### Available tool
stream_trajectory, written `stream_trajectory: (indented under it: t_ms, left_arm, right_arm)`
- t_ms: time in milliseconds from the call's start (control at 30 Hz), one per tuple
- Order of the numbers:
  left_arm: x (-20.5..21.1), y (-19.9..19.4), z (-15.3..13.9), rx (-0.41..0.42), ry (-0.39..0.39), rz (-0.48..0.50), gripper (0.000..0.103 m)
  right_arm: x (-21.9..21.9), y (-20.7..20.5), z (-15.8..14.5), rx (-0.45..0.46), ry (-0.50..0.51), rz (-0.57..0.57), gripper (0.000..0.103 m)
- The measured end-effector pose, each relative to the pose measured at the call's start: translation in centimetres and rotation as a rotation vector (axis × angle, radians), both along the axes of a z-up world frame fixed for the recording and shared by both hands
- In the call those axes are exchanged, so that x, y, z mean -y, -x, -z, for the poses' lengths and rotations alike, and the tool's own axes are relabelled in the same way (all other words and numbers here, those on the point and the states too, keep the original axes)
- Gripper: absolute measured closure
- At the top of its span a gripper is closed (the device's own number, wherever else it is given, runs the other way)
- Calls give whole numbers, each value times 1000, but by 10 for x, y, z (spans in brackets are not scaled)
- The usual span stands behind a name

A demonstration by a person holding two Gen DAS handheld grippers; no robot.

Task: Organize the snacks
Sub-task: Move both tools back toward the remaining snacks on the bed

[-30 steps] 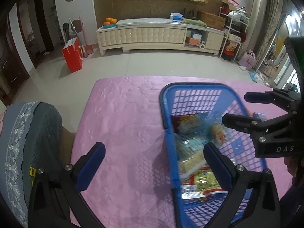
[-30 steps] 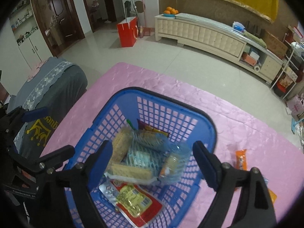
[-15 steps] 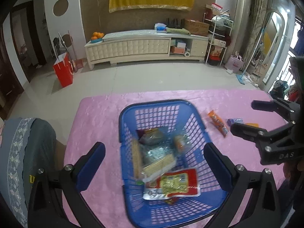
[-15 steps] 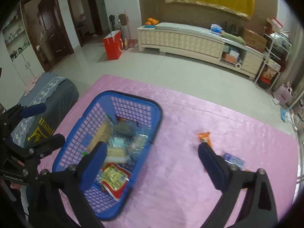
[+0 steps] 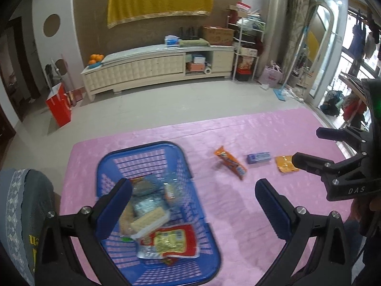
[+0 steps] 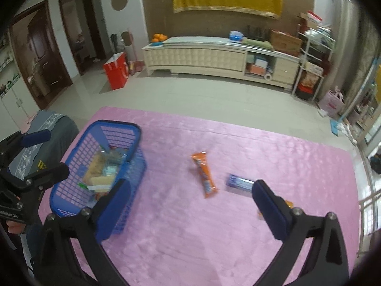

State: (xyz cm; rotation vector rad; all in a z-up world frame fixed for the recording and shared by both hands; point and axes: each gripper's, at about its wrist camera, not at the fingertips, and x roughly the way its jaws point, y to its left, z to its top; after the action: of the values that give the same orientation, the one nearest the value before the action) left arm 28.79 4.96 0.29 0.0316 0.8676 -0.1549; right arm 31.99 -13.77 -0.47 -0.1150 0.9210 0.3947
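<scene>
A blue plastic basket [image 5: 104, 166] [image 6: 95, 131] with several snack packs in it stands on the left of the pink table. An orange snack bar [image 5: 229, 163] [image 6: 204, 174], a blue pack [image 5: 259, 157] [image 6: 239, 183] and a small orange pack [image 5: 285, 164] [image 6: 289, 203] lie on the cloth to its right. My left gripper [image 5: 193, 205] is open and empty, above the basket's right side. My right gripper [image 6: 190, 202] is open and empty, above the cloth near the loose packs.
The pink cloth [image 6: 262, 147] covers the table. A chair with a grey cover [image 5: 21, 202] stands at the table's left edge. Beyond the far edge are floor, a red bag [image 6: 116, 70] and a long white cabinet [image 6: 214, 56].
Both grippers have swung to the right, away from the basket. The basket has shifted to the left in both views, and the loose packs have come into view.
</scene>
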Motion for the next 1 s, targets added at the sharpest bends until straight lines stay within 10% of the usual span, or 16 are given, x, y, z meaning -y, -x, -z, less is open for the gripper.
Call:
stream_trajectory:
  t_ms: [1000]
  left_arm:
    - [138, -85, 64, -152, -37, 67, 1]
  right_arm:
    - [144, -48, 57, -70, -18, 153, 0]
